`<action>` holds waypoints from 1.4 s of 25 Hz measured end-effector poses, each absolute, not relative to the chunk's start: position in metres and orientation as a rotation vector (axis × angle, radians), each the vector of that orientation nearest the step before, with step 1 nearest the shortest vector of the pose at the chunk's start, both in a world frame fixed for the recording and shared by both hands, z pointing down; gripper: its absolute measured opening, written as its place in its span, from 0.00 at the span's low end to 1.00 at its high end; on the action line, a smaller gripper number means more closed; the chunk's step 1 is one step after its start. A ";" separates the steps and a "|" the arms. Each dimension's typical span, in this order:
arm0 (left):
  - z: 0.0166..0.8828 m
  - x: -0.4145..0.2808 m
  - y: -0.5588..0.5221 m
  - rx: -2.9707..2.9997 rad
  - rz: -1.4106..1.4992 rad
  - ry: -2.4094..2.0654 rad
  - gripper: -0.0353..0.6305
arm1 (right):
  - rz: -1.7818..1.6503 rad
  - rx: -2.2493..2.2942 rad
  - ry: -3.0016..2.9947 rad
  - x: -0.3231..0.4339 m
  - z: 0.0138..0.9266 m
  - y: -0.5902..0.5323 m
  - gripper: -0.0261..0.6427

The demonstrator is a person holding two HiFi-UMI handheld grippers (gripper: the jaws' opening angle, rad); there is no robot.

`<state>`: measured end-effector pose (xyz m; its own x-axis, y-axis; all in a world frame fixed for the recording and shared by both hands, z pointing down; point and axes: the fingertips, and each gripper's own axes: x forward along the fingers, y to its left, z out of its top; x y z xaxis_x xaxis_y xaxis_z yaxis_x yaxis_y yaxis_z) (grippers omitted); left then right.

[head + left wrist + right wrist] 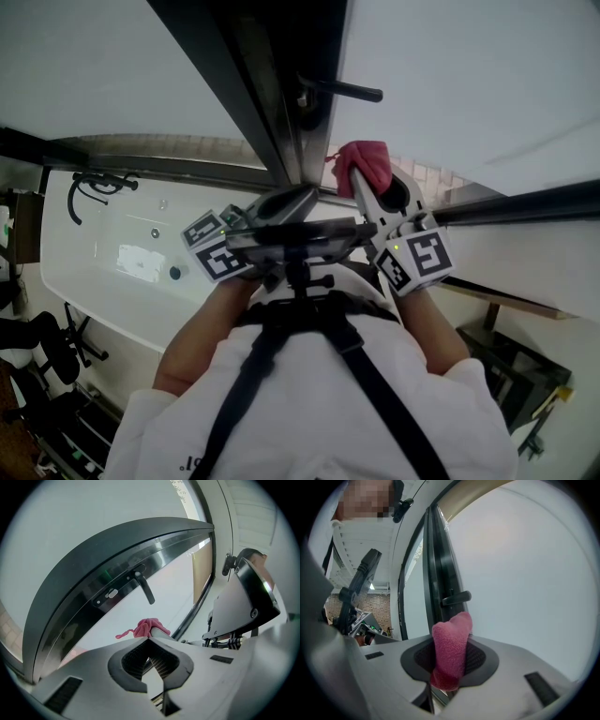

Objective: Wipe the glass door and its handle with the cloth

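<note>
One pink cloth (362, 161) is bunching into a soft, nubby terry wad and sticking out past the tips of the right gripper (367, 186) toward 12 o'clock in the head view. In the right gripper view the right gripper (450, 660) is pinching the cloth (451, 644) at mid-length, jaws spread only as wide as the wad. Its ribbed dark pads (477, 657) are pressing on both sides, with one rounded end poking up and the other hanging below the pads.

The cloth is sitting just at 6 o'clock of the handle (343, 90), close beside the dark frame (272, 103). Cannot tell whether it is touching the glass.

The glass door (469, 80) is showing as a flat, pale, frosted pane set in black metal with a shiny inner strip. The handle is showing as a straight matte black lever, pointing to 3 o'clock in the head view.

The left gripper (281, 202) is hovering at 9 o'clock of the right one. In its own view the left gripper (149, 638) is pressing its jaw tips together on nothing, and the cloth (147, 628) is showing beyond them, at 6 o'clock of the handle (144, 587). Both gripper bodies are looking like smooth grey plastic.
</note>
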<state>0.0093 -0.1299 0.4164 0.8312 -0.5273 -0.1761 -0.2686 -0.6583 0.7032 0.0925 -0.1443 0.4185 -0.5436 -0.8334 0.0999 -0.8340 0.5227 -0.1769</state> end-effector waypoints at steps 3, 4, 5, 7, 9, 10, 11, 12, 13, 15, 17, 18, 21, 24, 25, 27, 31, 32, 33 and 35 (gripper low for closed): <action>0.417 0.008 -0.130 2.310 -0.486 -0.579 0.04 | 0.319 1.500 -2.740 0.092 0.419 -0.144 0.19; 0.418 0.008 -0.130 2.310 -0.486 -0.579 0.04 | 0.316 1.501 -2.738 0.092 0.420 -0.144 0.19; 0.418 0.008 -0.130 2.310 -0.487 -0.579 0.04 | 0.313 1.502 -2.734 0.093 0.420 -0.144 0.19; 0.418 0.008 -0.129 2.308 -0.491 -0.575 0.04 | 0.308 1.504 -2.726 0.093 0.419 -0.143 0.19; 0.418 0.009 -0.129 2.305 -0.494 -0.571 0.04 | 0.307 1.507 -2.717 0.093 0.419 -0.142 0.19; 0.418 0.009 -0.129 2.304 -0.494 -0.569 0.04 | 0.309 1.508 -2.714 0.094 0.419 -0.142 0.19; 0.419 0.009 -0.129 2.303 -0.492 -0.568 0.04 | 0.312 1.509 -2.711 0.094 0.419 -0.141 0.19; 0.419 0.010 -0.129 2.302 -0.490 -0.565 0.04 | 0.316 1.510 -2.709 0.094 0.419 -0.141 0.19; 0.420 0.010 -0.128 2.301 -0.488 -0.562 0.04 | 0.319 1.511 -2.707 0.095 0.419 -0.140 0.19; 0.420 0.012 -0.127 2.300 -0.484 -0.556 0.04 | 0.318 1.513 -2.703 0.096 0.419 -0.138 0.19; 0.420 0.013 -0.127 2.300 -0.484 -0.553 0.04 | 0.316 1.511 -2.697 0.097 0.420 -0.138 0.19; 0.419 0.013 -0.127 2.300 -0.486 -0.553 0.04 | 0.314 1.509 -2.694 0.097 0.420 -0.137 0.19; 0.419 0.013 -0.127 2.301 -0.488 -0.553 0.04 | 0.309 1.506 -2.695 0.097 0.418 -0.137 0.19; 0.418 0.013 -0.126 2.304 -0.485 -0.554 0.04 | 0.302 1.504 -2.708 0.095 0.414 -0.137 0.19; 0.418 0.013 -0.127 2.304 -0.483 -0.556 0.04 | 0.299 1.504 -2.712 0.095 0.413 -0.137 0.19; 0.419 0.013 -0.127 2.304 -0.482 -0.559 0.04 | 0.293 1.503 -2.717 0.095 0.411 -0.137 0.19; 0.420 0.014 -0.127 2.302 -0.483 -0.554 0.04 | 0.276 1.515 -2.717 0.098 0.407 -0.138 0.19; 0.419 0.014 -0.126 2.301 -0.483 -0.555 0.04 | 0.274 1.516 -2.718 0.098 0.406 -0.138 0.19; 0.419 0.013 -0.126 2.302 -0.483 -0.557 0.04 | 0.274 1.516 -2.719 0.098 0.405 -0.138 0.19; 0.419 0.012 -0.126 2.302 -0.483 -0.560 0.04 | 0.273 1.515 -2.720 0.098 0.405 -0.138 0.19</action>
